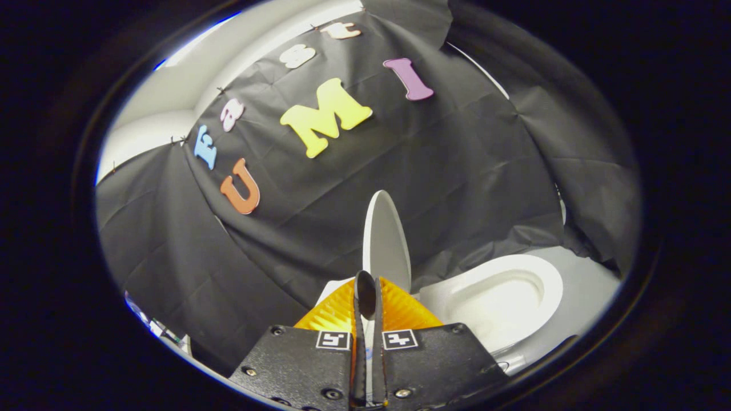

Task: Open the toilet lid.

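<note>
The white toilet lid stands raised, nearly upright and seen edge-on, rising just beyond my fingertips. To its right lies the open white toilet seat and bowl, with the lid's inner face turned toward it. My gripper is at the lid's near edge, its orange fingers almost together. A thin white strip, apparently the lid's rim, shows in the narrow gap between the black pads, and both fingers look pressed on it. The lid's lower part and hinge are hidden behind the fingers.
Black cloth wall hangs close behind the toilet and wraps round both sides. Grey floor shows to the right of the bowl. Some small items lie low at the left by the cloth's foot.
</note>
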A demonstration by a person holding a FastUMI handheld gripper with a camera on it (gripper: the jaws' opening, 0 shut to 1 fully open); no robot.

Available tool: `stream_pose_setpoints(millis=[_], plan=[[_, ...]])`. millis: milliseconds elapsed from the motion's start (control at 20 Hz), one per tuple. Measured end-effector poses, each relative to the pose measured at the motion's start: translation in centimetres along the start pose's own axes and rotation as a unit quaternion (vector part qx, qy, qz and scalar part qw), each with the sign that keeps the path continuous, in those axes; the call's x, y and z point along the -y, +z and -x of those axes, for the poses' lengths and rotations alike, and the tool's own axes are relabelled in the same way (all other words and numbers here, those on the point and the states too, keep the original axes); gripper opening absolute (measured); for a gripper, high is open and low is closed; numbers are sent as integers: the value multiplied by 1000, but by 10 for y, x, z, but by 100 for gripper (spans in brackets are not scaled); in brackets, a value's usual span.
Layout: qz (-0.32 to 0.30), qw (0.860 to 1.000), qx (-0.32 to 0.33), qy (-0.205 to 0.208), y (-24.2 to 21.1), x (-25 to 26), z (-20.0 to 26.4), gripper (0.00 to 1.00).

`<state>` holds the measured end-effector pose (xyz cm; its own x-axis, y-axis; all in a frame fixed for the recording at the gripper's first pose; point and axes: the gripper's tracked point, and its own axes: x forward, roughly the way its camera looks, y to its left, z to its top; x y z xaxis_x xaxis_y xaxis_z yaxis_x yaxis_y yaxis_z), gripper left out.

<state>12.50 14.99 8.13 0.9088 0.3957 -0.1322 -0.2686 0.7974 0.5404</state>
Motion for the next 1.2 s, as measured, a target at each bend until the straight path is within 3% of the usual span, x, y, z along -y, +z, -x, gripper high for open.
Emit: stream_pose_setpoints(millis=[900,1200], plan=[[68,997,-22,21,-46,-100,-37,8],[124,992,-30,24,-66,-125,-49,8]])
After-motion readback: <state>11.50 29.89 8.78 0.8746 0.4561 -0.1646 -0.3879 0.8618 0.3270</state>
